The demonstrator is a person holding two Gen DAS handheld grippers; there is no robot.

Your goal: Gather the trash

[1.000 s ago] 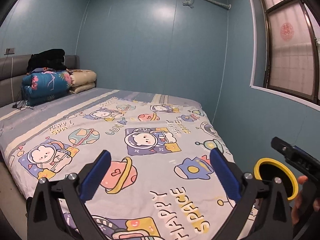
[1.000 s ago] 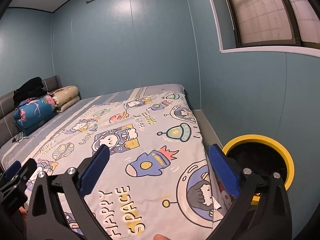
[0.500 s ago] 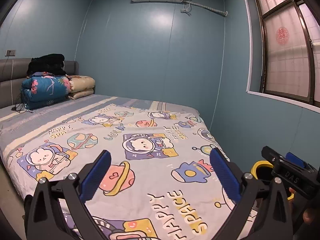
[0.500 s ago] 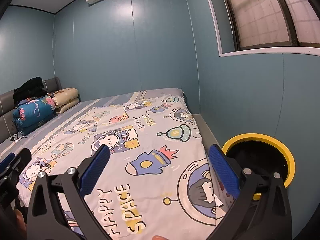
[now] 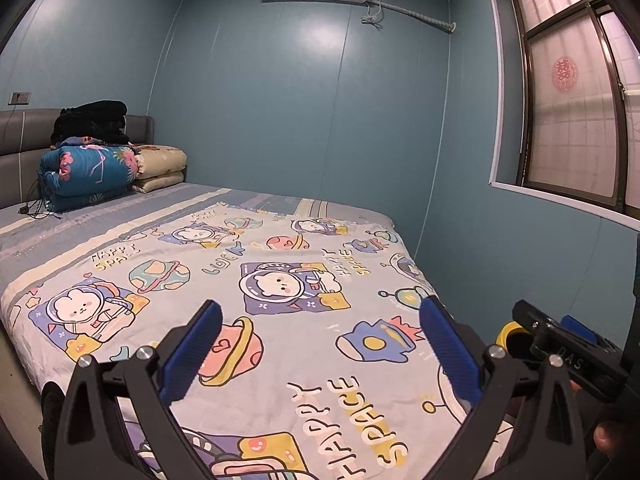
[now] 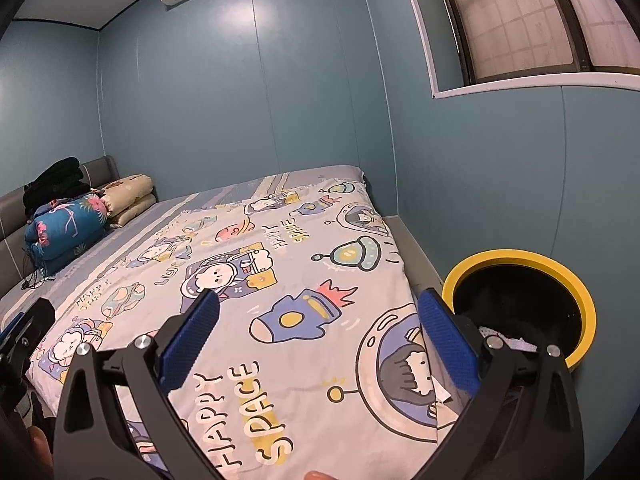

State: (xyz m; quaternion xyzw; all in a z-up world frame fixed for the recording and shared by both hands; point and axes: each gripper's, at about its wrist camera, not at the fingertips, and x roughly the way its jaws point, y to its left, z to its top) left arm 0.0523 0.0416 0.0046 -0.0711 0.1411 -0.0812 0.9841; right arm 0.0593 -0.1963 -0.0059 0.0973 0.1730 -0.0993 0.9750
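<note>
A trash bin with a yellow rim [image 6: 580, 292] and black inside stands on the floor right of the bed, against the blue wall; pale scraps [image 6: 508, 340] lie inside it. In the left wrist view only a sliver of its rim [image 5: 505, 331] shows behind the other gripper. My left gripper [image 5: 320, 350] is open and empty above the bed's foot. My right gripper [image 6: 318, 348] is open and empty above the bed's right side, its right finger [image 6: 448, 344] in front of the bin. No loose trash shows on the bed.
The bed [image 5: 280, 280] carries a cartoon space-print cover. Folded quilts [image 5: 92, 172] and dark clothes [image 5: 92, 120] are stacked at the grey headboard. A cable [image 5: 36, 212] lies beside them. A window [image 5: 580, 120] is in the right wall.
Both grippers have tilted upward, so the bed sits lower in both views. In the left wrist view the right gripper now covers most of the bin. Both stayed open.
</note>
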